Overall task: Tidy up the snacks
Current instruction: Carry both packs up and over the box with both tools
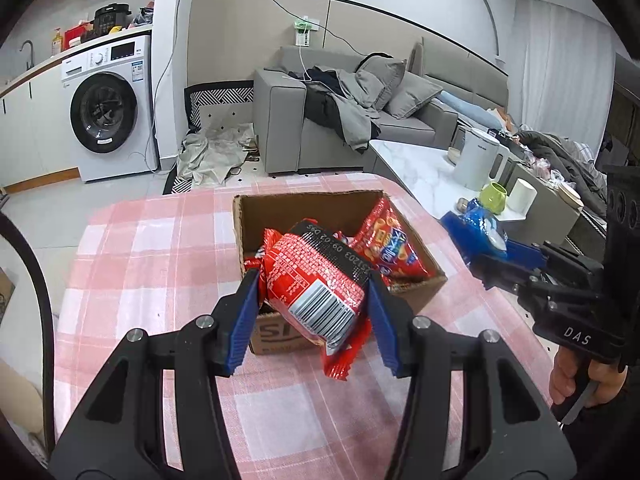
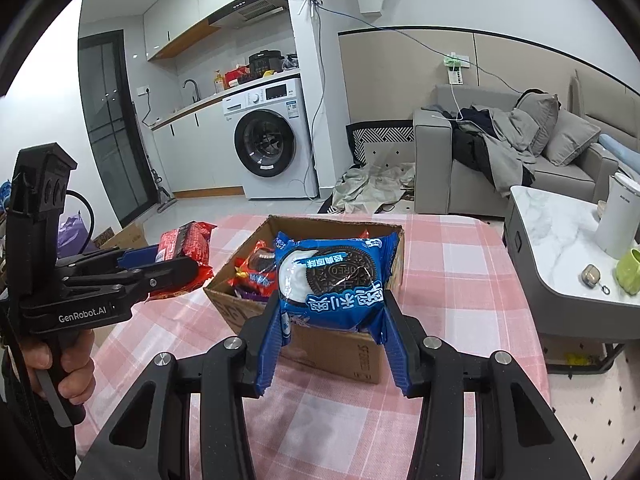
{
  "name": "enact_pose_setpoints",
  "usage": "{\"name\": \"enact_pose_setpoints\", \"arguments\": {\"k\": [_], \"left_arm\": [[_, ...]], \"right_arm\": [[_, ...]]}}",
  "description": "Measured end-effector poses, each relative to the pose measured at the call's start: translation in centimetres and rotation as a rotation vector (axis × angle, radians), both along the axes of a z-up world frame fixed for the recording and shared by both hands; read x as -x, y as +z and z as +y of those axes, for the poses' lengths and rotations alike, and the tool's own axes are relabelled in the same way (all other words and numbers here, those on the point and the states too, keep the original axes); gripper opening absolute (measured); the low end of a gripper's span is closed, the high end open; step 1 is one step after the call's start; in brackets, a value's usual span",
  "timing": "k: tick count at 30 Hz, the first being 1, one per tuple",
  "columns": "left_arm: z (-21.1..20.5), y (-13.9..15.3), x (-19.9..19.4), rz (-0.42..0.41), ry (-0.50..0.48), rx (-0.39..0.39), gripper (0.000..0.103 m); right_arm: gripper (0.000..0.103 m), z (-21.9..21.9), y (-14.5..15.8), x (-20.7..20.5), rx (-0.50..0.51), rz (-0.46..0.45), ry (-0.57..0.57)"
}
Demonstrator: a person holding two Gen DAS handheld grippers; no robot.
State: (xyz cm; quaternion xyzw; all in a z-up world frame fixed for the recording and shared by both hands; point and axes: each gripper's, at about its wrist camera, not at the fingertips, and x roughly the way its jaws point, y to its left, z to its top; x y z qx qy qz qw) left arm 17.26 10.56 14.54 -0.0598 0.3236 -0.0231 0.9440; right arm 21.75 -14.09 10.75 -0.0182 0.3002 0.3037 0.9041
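Both jaws grip snacks above the cardboard box (image 1: 280,208): left a red packet (image 1: 316,280), right a blue Oreo packet (image 2: 332,280).

Snack packs (image 1: 384,240) crowd the open cardboard box (image 1: 304,204); its far-left corner stays free.

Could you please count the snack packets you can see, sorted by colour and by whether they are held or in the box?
Red packet held in the left gripper: 1
Blue Oreo packet held in the right gripper: 1
Red packets plainly visible in the cardboard box: 1
Total: 3; more may lie hidden in the box.
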Motion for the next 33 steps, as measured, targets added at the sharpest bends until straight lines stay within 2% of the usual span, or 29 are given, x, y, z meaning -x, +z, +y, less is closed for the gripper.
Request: {"name": "enact_pose_setpoints", "arguments": {"k": [13,33], "left_arm": [[1.2,-0.4,-4.8,0.007,0.015,-0.003,0.049],[1.6,-4.4,-13.2,0.070,0.013,-0.024,0.049]], "right_arm": [[0.046,2.1,-0.8,-3.3,0.017,0.007,-0.003],[0.046,4.7,-3.0,-8.6,0.001,0.051,-0.001]]}}
